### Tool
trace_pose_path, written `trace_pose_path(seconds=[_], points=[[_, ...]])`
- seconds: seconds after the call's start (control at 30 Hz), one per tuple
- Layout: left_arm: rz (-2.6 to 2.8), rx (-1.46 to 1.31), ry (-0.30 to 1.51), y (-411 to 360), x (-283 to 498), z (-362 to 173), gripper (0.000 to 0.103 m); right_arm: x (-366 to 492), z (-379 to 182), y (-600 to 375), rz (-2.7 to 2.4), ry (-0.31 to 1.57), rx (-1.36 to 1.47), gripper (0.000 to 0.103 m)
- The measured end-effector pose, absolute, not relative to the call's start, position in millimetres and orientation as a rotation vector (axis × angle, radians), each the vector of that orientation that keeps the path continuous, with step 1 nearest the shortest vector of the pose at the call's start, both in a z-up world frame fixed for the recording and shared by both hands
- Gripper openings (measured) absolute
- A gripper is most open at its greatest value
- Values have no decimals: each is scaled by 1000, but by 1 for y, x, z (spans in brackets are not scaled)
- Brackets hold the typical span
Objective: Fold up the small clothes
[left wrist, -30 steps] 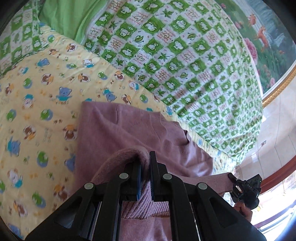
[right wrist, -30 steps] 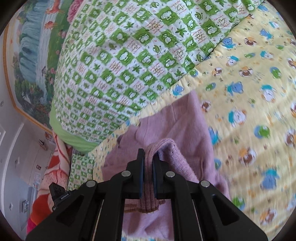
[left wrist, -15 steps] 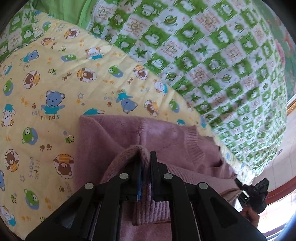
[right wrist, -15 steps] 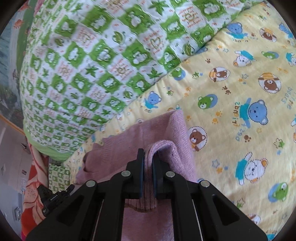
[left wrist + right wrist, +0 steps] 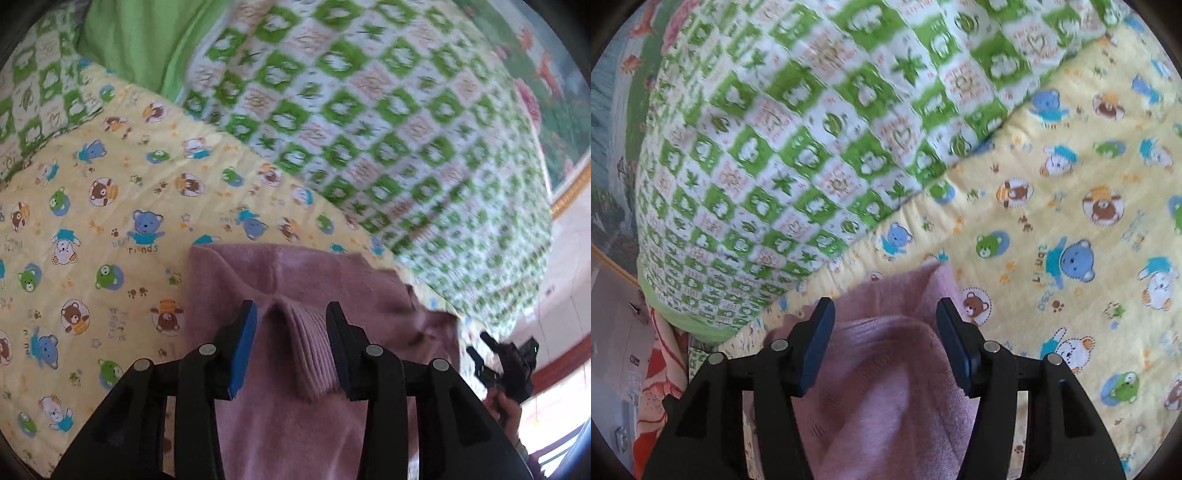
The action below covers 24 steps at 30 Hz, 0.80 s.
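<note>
1. left gripper [image 5: 291, 314]: jaws spread wide, blue pads clear of the cloth; a ribbed fold of the pink sweater [image 5: 295, 280] lies between them, not clamped.
2. right gripper [image 5: 884, 314]: jaws wide apart, a soft hump of the sweater between them, nothing pinched.
3. sweater lies folded on the yellow bear-print sheet [image 5: 92, 221], near edge cut off by both frames.
4. green checked quilt [image 5: 369, 129] blurred, heaped at the far side, touching the sheet.
5. right gripper shows small at the right edge of the left view; framed painting [image 5: 546, 92] beyond the quilt.
</note>
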<state>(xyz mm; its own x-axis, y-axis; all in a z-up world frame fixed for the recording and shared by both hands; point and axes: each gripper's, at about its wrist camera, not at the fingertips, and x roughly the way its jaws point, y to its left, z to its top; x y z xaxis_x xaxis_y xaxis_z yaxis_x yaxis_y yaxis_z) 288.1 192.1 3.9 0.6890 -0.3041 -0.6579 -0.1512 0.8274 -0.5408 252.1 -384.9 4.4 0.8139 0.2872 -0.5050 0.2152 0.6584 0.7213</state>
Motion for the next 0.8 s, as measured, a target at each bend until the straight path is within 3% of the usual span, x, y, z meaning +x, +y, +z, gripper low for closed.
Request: trace_pose_path(seconds=[0.2,0.43,0.6,0.8], points=[[-345,-452,935,121,270,-1,40,227,29,-329,222,669,616,58],[-488,-292,1100,41,293,-53,39,223,-4,-226,510,873,296,44],[-357,-234,1082,54,333,-66,38,255,-35,-219,481,956,250,44],[-113,-265,973,117,382,-52,32,291,-28,-254,307,850,209,41]])
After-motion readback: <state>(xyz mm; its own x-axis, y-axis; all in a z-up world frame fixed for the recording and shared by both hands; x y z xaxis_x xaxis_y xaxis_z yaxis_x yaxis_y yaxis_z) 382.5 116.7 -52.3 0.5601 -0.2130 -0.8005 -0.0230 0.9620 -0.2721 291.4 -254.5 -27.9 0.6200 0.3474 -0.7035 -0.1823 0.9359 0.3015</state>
